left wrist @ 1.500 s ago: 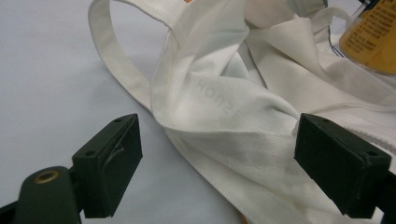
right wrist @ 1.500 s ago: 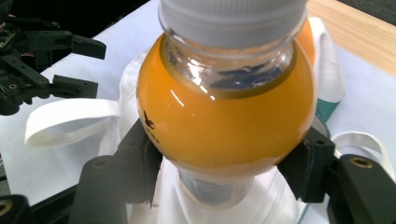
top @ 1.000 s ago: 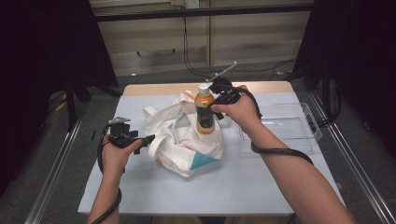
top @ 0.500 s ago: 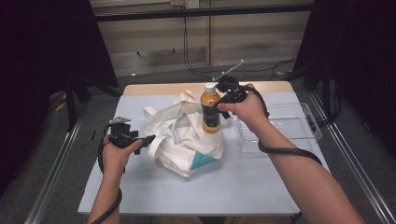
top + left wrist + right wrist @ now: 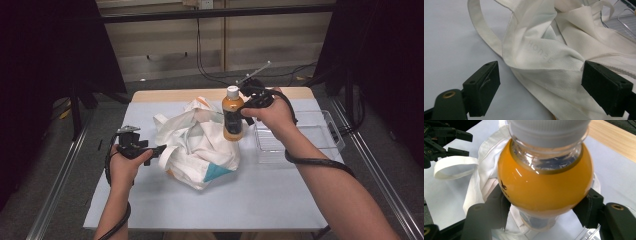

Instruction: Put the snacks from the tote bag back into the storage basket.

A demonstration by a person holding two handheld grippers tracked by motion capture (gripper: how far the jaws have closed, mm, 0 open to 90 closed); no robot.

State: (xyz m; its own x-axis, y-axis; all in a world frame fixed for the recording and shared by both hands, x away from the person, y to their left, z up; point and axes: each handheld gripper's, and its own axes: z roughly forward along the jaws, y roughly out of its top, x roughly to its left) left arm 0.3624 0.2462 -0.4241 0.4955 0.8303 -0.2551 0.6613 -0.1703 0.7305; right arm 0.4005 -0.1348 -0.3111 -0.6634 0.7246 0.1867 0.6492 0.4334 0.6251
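The left gripper [image 5: 159,148] sits nearest the person, low over the pale table [image 5: 260,200], its jaws standing apart with nothing pressed between them. In the left gripper view the white cloth bag [image 5: 554,50] lies just ahead of the fingertips and spreads across the gap between them, with one fold running under the right-hand finger [image 5: 607,88]; whether cloth and pad touch there cannot be told. One long bag strap [image 5: 482,30] curves away beyond the left-hand finger. From above, the bag lies crumpled on the table just beyond the left gripper's tips, its mouth open on the far side and a teal patch on its near corner. What the bag holds cannot be seen.

Farther on, the right gripper [image 5: 240,112] is clamped on an orange juice bottle [image 5: 233,119]. In the right gripper view the two fingers [image 5: 495,206] press on opposite sides of the bottle's dark label band, below the round shoulder full of orange liquid, and the white cap [image 5: 549,130] is nearest the camera. The bottle stands upright, lifted clear above the far right edge of the bag.

Just to the right of the held bottle, under the right hand, a clear plastic bin [image 5: 330,131] rests on the table; nothing can be made out in it. Beyond the fingers lies the table's wooden far edge [image 5: 165,95].
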